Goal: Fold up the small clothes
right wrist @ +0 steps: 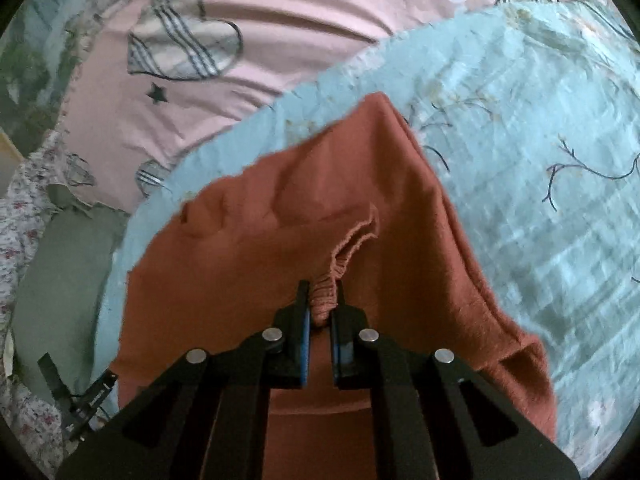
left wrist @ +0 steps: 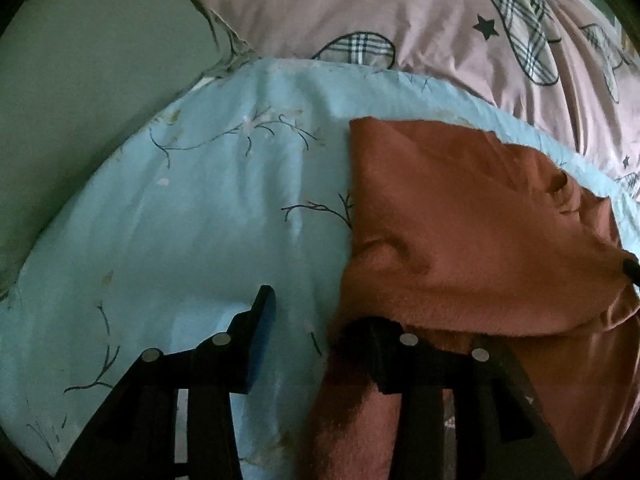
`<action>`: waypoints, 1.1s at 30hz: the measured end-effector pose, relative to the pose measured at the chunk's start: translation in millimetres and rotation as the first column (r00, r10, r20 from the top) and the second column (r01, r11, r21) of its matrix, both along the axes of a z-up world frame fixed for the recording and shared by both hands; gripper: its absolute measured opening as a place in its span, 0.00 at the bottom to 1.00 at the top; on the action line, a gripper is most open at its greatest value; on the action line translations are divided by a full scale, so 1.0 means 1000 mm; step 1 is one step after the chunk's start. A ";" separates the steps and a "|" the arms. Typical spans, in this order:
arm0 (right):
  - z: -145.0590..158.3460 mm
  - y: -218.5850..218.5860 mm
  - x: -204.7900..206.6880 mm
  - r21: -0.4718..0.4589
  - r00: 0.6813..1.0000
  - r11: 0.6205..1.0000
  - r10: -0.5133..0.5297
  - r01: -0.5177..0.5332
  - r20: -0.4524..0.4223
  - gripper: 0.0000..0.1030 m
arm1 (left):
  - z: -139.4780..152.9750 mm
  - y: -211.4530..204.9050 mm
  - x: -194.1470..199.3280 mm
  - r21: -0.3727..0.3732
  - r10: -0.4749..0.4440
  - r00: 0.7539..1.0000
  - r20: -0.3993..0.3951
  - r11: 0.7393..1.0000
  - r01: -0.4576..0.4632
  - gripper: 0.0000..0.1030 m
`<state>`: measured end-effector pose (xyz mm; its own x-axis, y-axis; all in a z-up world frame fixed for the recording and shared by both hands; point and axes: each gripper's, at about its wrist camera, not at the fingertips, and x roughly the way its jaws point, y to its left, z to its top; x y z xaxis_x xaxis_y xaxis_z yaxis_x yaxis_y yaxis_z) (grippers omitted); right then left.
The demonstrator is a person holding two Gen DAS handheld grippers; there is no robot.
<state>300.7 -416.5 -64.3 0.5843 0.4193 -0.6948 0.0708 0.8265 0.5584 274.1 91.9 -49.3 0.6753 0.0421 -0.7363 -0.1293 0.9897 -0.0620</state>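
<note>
The rust-coloured garment [right wrist: 304,220] is lying on the light blue floral quilt [right wrist: 540,140], reaching up close to the quilt's far edge, where the pink bedding with plaid hearts [right wrist: 280,20] is showing beyond. I am seeing its gathered elastic hem [right wrist: 352,248] bunching up into a ridge and running straight down into my right gripper [right wrist: 322,304], whose fingers are drawn nearly together and are pinching that elastic between the blue pads [right wrist: 306,344].

Through the left wrist camera the same garment [left wrist: 460,220] is spreading over the right part of the quilt [left wrist: 180,220], with a folded layer draping over the gripper's right finger [left wrist: 384,356]. My left gripper [left wrist: 320,320] is standing wide apart, its left finger [left wrist: 256,340] (blue pad facing inward) resting over bare quilt; the right fingertip is sitting under the cloth's edge, and I cannot quite tell whether it is touching the fabric or only shadowed by it. Nothing is clamped between these fingers.

A grey-green pillow [left wrist: 88,80] is lying past the quilt's left edge.
</note>
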 end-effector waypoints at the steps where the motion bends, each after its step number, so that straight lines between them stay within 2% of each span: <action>1: 0.005 -0.001 -0.004 0.009 1.000 1.000 0.000 0.000 0.024 0.09 | 0.000 0.005 -0.002 -0.028 0.013 1.000 0.007 1.000 -0.013 0.40; 3: 0.008 0.000 -0.003 -0.009 1.000 1.000 -0.003 0.004 0.027 0.09 | -0.002 0.012 -0.004 -0.077 0.018 1.000 0.000 0.997 -0.018 0.40; 5: 0.001 0.001 -0.001 -0.045 1.000 0.999 -0.004 0.004 0.001 0.09 | -0.005 0.013 -0.002 -0.096 0.006 1.000 -0.014 0.995 -0.007 0.40; 7: -0.010 0.001 -0.001 -0.060 1.000 0.998 -0.010 0.008 -0.022 0.09 | -0.004 0.008 -0.003 -0.073 -0.002 1.000 -0.011 0.997 0.001 0.40; 10: -0.004 -0.001 -0.011 -0.065 0.998 0.997 -0.042 0.045 0.045 0.09 | 0.001 0.002 -0.010 -0.045 -0.013 1.000 0.016 0.999 0.014 0.35; 12: -0.001 0.002 -0.013 -0.119 0.997 0.991 -0.052 0.058 0.057 0.09 | 0.003 0.001 -0.013 -0.040 -0.021 0.999 0.036 0.999 0.022 0.35; 15: -0.021 0.007 -0.001 -0.157 0.996 0.987 -0.025 0.012 -0.081 0.09 | -0.003 0.005 -0.009 -0.063 -0.009 1.000 0.002 0.998 0.009 0.35; 16: -0.024 0.005 -0.002 -0.152 0.995 0.988 -0.034 0.019 -0.095 0.10 | -0.004 0.009 -0.007 -0.084 -0.005 1.000 -0.006 0.996 0.004 0.36; 18: -0.015 0.002 -0.007 -0.169 0.994 0.984 -0.073 0.059 -0.080 0.19 | -0.004 0.012 -0.008 -0.107 -0.006 1.000 -0.003 0.994 0.006 0.36; 20: 0.003 0.001 -0.016 -0.220 0.992 0.968 -0.128 0.121 -0.020 0.20 | -0.005 0.011 -0.008 -0.100 -0.006 1.000 -0.003 0.995 0.005 0.36; 23: 0.024 0.011 -0.020 -0.190 0.995 0.977 -0.084 0.095 0.062 0.20 | -0.005 0.009 -0.007 -0.085 -0.003 1.000 -0.011 0.996 0.002 0.37; 25: 0.021 0.026 -0.012 -0.144 0.999 0.989 0.011 -0.005 0.039 0.20 | -0.006 0.009 -0.007 -0.085 0.001 1.000 -0.012 0.996 -0.002 0.38; 26: 0.011 0.032 -0.006 -0.147 0.999 0.988 0.038 -0.038 -0.007 0.20 | -0.006 0.011 -0.007 -0.092 0.001 1.000 -0.013 0.996 -0.002 0.38; 28: -0.012 0.032 0.003 -0.213 0.995 0.976 0.023 -0.044 -0.099 0.20 | -0.007 0.015 -0.006 -0.121 0.005 1.000 -0.015 0.993 -0.007 0.39; 29: -0.021 0.026 0.003 -0.205 0.992 0.978 0.011 -0.037 -0.123 0.16 | -0.008 0.018 -0.006 -0.135 0.007 1.000 -0.016 0.991 -0.009 0.40; 31: -0.022 0.014 -0.003 -0.147 0.994 0.989 -0.011 -0.006 -0.113 0.16 | -0.009 0.022 -0.005 -0.165 0.003 1.000 -0.019 0.986 -0.006 0.40; 33: -0.007 0.007 -0.016 -0.164 0.995 0.986 -0.037 0.022 -0.094 0.20 | -0.008 0.023 -0.006 -0.172 -0.008 1.000 -0.029 0.985 0.003 0.42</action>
<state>284.4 -409.2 -71.0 0.5220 0.2797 -0.8058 0.1433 0.9025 0.4061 267.7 114.4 -57.7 0.6532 -0.0904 -0.7518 -0.1283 0.9653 -0.2276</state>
